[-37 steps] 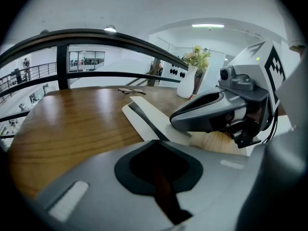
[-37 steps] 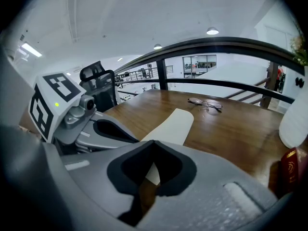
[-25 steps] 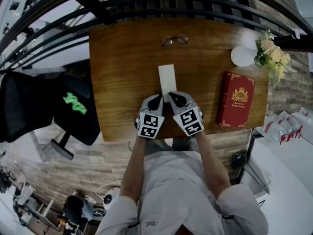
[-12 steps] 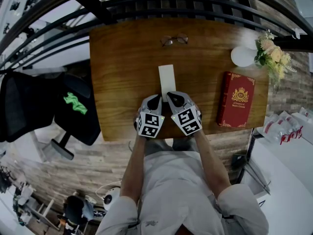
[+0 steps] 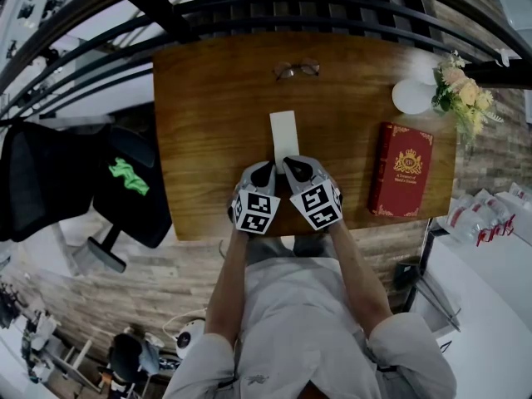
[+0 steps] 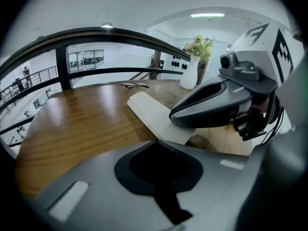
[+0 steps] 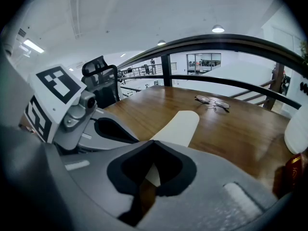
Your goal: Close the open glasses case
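1. At the bottom of the head view the person's two arms reach up to the near edge of the brown desk [image 5: 208, 115].
2. The left hand-held gripper [image 5: 264, 169] sits just left of the middle of the picture. Its jaws are pressed together and hold nothing.
3. The right hand-held gripper [image 5: 297, 165] is right next to it. Its jaws are very narrow, with only a thin crack between them, and nothing is in the crack. Its tip is at the near end of the glasses case, maybe touching it.
4. The glasses case [image 5: 283, 134] lies in the middle of the desk, just above the two grippers. It is white, long and flat, and it points away from the person.
5. I think the case is light and a bit stiff, with a smooth skin. It may slide on the shiny wood if it is pushed from only one side.
6. A good place to take hold looks like the thin near end or a long edge. One gripper could hold the case in place while the other folds it shut.
7. To the right lies a red book [image 5: 401, 169].
8. Far up on the desk are the glasses [image 5: 297, 69], well apart from the case.
9. At the upper right stand a white vase [image 5: 413, 96] and flowers [image 5: 461, 86].
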`<action>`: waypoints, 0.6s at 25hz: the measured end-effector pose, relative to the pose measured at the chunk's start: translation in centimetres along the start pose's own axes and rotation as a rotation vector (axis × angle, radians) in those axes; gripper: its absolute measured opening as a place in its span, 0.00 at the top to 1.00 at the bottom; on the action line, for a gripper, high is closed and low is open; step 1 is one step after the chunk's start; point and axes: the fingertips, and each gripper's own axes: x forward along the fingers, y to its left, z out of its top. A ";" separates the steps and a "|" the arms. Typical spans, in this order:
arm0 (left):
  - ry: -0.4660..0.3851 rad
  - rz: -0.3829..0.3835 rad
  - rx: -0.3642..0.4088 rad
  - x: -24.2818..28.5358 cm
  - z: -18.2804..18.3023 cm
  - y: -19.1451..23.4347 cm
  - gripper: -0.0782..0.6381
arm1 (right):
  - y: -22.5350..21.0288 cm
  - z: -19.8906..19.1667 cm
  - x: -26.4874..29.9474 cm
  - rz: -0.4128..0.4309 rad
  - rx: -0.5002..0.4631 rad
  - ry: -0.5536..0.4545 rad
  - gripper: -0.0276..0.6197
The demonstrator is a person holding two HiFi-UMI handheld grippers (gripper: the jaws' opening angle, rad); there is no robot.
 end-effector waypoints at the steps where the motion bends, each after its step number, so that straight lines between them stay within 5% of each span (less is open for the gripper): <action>1: -0.007 0.001 -0.001 0.0 0.1 0.0 0.86 | 0.0 0.0 0.0 -0.002 0.001 0.001 0.95; 7: -0.074 0.015 -0.016 -1.2 1.7 0.9 0.86 | -0.2 1.5 -1.3 -0.005 0.021 -0.067 0.95; 15: -0.287 0.062 0.005 -7.0 8.2 3.3 0.86 | -2.4 6.3 -7.0 -0.098 0.020 -0.218 0.95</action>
